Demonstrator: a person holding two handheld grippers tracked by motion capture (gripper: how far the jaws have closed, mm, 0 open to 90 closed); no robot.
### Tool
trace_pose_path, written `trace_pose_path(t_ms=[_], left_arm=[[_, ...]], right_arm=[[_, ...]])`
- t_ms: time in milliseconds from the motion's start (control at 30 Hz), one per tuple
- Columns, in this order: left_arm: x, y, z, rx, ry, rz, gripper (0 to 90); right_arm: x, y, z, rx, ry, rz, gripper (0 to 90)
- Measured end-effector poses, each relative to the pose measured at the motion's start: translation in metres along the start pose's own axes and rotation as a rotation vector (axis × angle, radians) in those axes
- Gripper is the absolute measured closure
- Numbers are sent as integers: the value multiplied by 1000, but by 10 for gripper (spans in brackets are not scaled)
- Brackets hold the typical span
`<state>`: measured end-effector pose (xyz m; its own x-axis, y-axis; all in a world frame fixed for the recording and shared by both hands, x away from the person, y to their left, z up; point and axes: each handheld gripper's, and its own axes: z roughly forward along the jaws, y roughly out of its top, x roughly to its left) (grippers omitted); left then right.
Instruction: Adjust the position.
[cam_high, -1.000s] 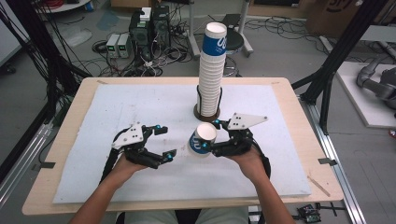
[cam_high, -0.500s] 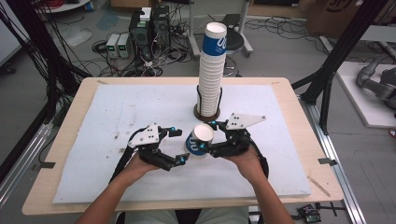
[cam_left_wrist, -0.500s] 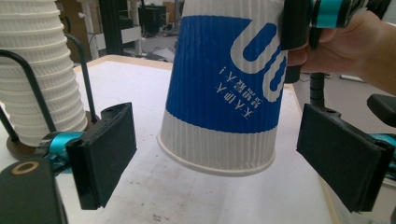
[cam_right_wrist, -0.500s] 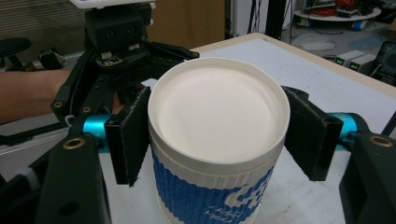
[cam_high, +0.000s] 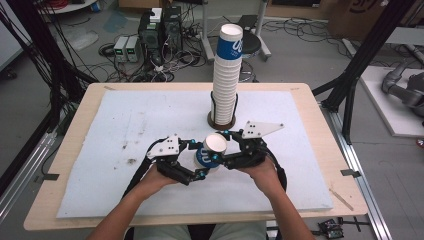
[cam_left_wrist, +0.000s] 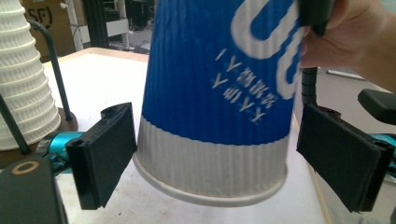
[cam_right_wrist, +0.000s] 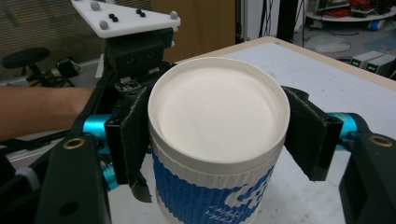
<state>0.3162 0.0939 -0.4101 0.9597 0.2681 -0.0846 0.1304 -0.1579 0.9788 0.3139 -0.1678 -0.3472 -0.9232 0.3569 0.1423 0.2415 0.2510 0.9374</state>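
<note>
A blue paper cup (cam_high: 209, 152) with white ribbed bands hangs upside down, slightly tilted, above the white mat (cam_high: 125, 125). My right gripper (cam_high: 223, 150) is shut on it near its closed white base (cam_right_wrist: 217, 116), with a pad on each side. My left gripper (cam_high: 199, 160) is open, and its jaws flank the cup's lower white band (cam_left_wrist: 210, 168) by the rolled rim. One left pad (cam_left_wrist: 105, 158) sits almost against the cup. The other (cam_left_wrist: 343, 158) stands clearly apart from it.
A tall stack of upside-down cups (cam_high: 225, 75) stands in a dark round stand (cam_high: 221, 120) with thin rods, just behind the grippers. The mat covers a wooden table (cam_high: 75, 130). Cables and boxes (cam_high: 150, 35) lie on the floor beyond the far edge.
My left gripper has moved right toward the cup, and its jaws now stand on either side of it. The right gripper and the cup have stayed in place.
</note>
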Motion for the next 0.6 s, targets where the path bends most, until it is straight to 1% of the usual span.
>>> trace_pose_path(t_ms=[33,133,233,367,400,433,600], left_arm=[[0,-1,1,-1,-1,-5,117],[-1,-1,4,9,-2,-1,117],[-1,-1,3,14,-1,19,142],[-2,0,1,15,3,34,174],[-2,1,0,14,-1,50,190],[-3,2,0,14,3,57,228],[-3,2,-2,24,1,62,241]], right_arm=[[0,0,0,-3,4,0,302],[-1,0,-1,-12,15,14,303],[-1,-1,-1,-7,16,13,303],[-2,-1,-2,-11,18,22,306],[-2,-2,-2,-12,20,25,306],[-2,-2,-2,-10,18,28,306],[-3,-3,-3,-12,21,38,306]])
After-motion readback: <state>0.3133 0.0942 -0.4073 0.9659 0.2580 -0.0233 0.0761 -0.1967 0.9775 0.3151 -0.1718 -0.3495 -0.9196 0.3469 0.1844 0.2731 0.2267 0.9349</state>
